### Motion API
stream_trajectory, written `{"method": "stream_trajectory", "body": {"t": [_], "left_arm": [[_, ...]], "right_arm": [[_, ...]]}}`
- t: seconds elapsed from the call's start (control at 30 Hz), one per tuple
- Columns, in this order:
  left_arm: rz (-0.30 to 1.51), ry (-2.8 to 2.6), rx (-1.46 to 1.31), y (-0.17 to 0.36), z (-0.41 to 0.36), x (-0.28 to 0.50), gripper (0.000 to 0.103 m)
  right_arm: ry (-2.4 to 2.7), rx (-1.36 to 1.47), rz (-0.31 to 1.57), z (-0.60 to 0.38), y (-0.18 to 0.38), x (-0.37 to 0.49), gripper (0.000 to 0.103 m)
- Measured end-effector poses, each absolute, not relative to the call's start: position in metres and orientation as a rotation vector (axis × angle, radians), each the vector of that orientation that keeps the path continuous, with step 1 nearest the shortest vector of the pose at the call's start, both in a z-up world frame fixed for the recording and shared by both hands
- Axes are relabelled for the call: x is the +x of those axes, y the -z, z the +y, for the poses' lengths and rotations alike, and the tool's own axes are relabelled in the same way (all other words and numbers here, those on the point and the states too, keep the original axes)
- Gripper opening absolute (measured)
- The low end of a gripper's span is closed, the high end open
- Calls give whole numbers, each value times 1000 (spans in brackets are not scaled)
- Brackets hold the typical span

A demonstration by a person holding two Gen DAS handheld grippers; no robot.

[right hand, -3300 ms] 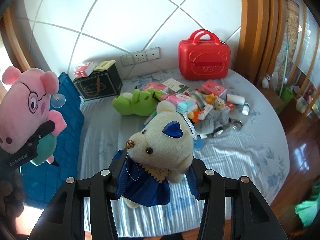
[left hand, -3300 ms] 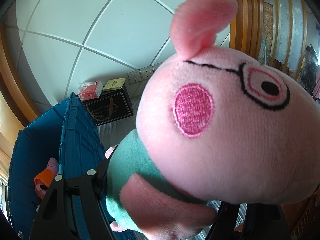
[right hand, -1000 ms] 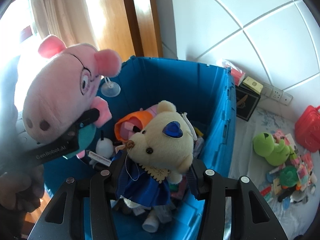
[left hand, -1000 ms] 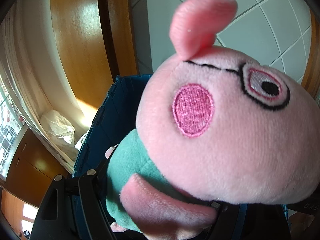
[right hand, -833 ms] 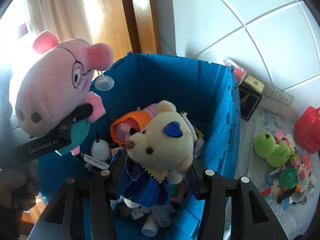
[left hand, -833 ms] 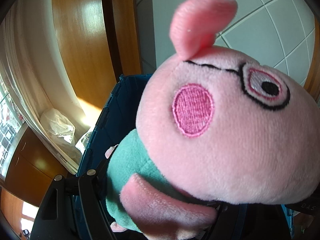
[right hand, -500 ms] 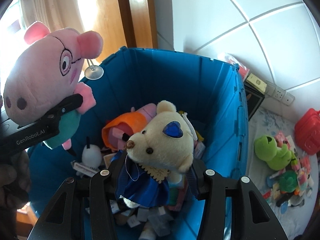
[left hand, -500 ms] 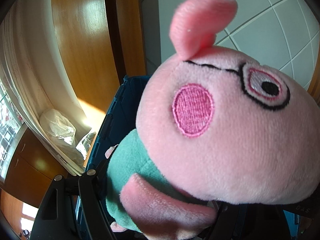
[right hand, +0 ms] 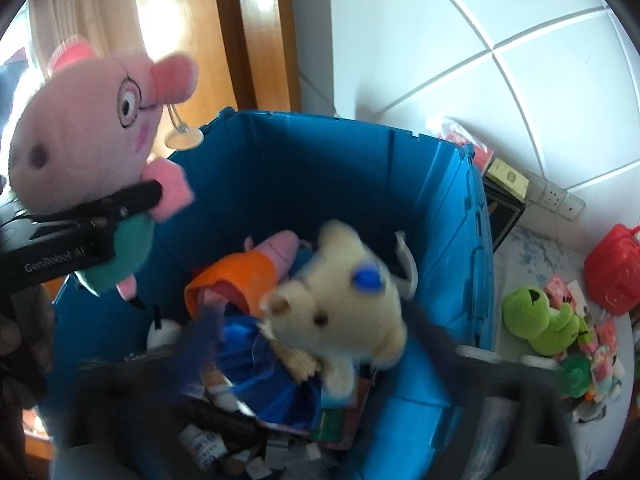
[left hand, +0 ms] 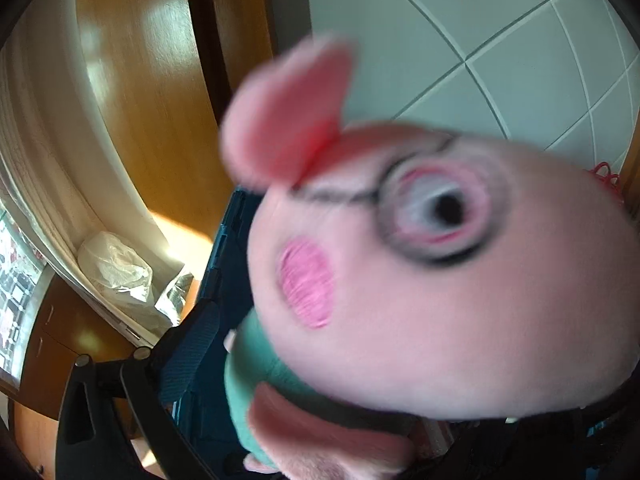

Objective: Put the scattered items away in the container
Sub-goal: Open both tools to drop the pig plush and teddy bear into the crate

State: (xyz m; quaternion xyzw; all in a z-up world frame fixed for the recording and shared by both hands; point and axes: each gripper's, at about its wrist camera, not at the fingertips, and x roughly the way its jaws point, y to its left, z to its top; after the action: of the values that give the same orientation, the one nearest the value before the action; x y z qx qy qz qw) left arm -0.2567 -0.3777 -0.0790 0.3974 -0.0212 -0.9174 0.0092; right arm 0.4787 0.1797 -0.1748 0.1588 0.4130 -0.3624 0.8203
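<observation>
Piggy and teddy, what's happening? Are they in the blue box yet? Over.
Both hand-held grippers opening. Teddy dropping over blue box, blurred. Piggy at the left hand-held gripper, above the box edge, not in yet. Nothing in the way.

I count 1 blue container (right hand: 440, 208). Plush toys: 1 pink pig (right hand: 80, 128), 1 cream bear (right hand: 344, 312), 1 green frog (right hand: 536, 316), 1 orange-dressed pig (right hand: 256, 268) inside. 1 red case (right hand: 616, 272). Small boxes beside frog: too cluttered for me to count.
</observation>
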Motion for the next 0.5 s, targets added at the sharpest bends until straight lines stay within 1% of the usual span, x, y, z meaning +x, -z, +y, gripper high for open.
{"method": "stream_trajectory", "body": {"t": [0.13,0.5], "left_arm": [[33,2870,1252,77,-381,-254,103],[30,2869,1253,89,-397,-244,103]], "right_arm": [[768,339,890,182,180,476,103],[755,358,877,194,176,464,103]]}}
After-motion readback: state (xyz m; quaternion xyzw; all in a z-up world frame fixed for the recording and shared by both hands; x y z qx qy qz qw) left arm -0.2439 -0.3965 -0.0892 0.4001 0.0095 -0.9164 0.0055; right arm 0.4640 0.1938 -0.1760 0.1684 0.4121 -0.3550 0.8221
